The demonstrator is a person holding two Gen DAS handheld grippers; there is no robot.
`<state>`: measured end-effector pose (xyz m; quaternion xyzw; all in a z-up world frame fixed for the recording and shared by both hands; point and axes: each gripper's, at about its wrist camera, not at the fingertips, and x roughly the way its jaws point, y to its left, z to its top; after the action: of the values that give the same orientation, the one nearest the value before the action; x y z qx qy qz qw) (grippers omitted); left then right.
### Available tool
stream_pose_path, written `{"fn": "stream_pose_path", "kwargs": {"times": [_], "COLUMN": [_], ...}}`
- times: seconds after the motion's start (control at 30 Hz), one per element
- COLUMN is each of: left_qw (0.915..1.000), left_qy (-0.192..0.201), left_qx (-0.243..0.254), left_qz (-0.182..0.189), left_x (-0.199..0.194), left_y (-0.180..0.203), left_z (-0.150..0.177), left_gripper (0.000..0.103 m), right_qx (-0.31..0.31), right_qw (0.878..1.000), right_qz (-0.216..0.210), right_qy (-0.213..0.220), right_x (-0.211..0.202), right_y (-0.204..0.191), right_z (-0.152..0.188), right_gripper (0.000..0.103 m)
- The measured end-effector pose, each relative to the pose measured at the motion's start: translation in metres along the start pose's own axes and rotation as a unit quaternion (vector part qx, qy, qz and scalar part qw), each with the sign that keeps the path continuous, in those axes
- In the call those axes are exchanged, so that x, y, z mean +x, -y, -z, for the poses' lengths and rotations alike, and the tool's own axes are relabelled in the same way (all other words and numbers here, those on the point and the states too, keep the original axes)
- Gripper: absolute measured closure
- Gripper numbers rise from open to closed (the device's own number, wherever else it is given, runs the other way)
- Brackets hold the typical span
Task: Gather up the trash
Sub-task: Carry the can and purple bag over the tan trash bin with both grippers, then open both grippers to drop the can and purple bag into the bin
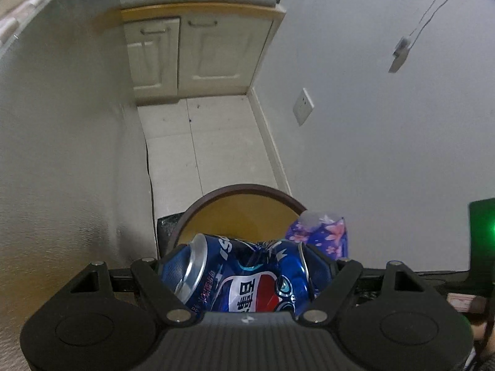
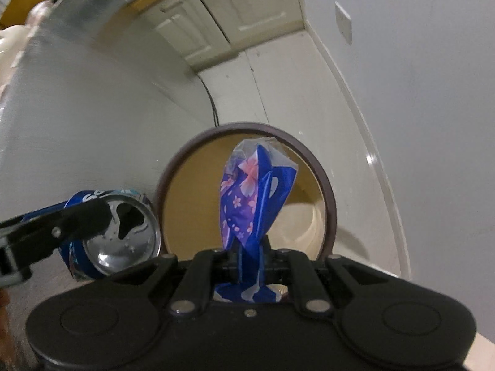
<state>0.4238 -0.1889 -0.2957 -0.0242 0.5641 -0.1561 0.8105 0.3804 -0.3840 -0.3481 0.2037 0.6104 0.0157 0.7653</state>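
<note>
I am holding both grippers above the round bin with a dark brown rim and tan inner wall (image 2: pixel 328 204), which is standing on the pale tiled floor (image 1: pixel 216 142) beside a white wall (image 1: pixel 386 142).

The left gripper (image 1: pixel 244 266) is clamping a crushed blue aluminium soda can with a red, white and blue logo (image 1: pixel 244 278) crosswise between its jaws, one pad pressing on each end. In the right wrist view the can's silver top is showing just left of the bin's rim, outside the opening.

The right gripper (image 2: pixel 249 259) is pinching a crumpled blue and purple plastic wrapper printed with pink blossoms (image 2: pixel 247 198); its jaws are standing nearly together on the wrapper's lower end. The free end is sticking out over the bin's opening.

Cream cabinet doors (image 1: pixel 191 58) are showing at the far end of the floor.
</note>
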Motion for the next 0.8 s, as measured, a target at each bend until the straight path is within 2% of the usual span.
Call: {"fn": "stream_pose_path", "kwargs": {"times": [0.03, 0.1, 0.17, 0.27, 0.33, 0.47, 0.67, 0.8], "left_qw": [1.0000, 1.0000, 0.9999, 0.9997, 0.9996, 0.9993, 0.9990, 0.9986], "left_qy": [-0.002, -0.007, -0.013, -0.021, -0.025, -0.036, -0.045, -0.048], "left_qx": [-0.001, -0.003, -0.003, -0.003, -0.003, -0.004, -0.003, 0.001], "left_qz": [-0.001, -0.003, -0.007, -0.011, -0.013, -0.011, 0.002, 0.021], "left_x": [0.005, 0.016, 0.024, 0.032, 0.036, 0.050, 0.072, 0.086], "left_y": [0.000, -0.002, -0.004, -0.006, -0.007, -0.005, 0.003, 0.010], "left_z": [0.000, -0.002, -0.004, -0.003, -0.004, -0.002, -0.002, -0.001], "left_gripper": [0.023, 0.023, 0.023, 0.023, 0.023, 0.023, 0.023, 0.021], "right_qx": [0.006, 0.014, 0.019, 0.022, 0.025, 0.018, -0.036, -0.070], "right_qw": [1.000, 1.000, 0.999, 1.000, 1.000, 1.000, 0.999, 0.997], "right_qz": [-0.004, -0.018, -0.026, -0.015, -0.012, -0.003, 0.012, 0.016], "right_qy": [-0.004, -0.009, -0.008, -0.007, -0.006, -0.013, -0.013, -0.012], "right_x": [0.008, 0.025, 0.039, 0.052, 0.053, 0.051, 0.042, 0.037], "right_y": [0.002, 0.006, 0.010, 0.015, 0.020, 0.029, 0.027, 0.022], "right_z": [-0.002, -0.005, -0.008, -0.006, -0.002, 0.008, 0.022, 0.028], "right_gripper": [0.091, 0.083, 0.060, 0.042, 0.038, 0.038, 0.030, 0.029]}}
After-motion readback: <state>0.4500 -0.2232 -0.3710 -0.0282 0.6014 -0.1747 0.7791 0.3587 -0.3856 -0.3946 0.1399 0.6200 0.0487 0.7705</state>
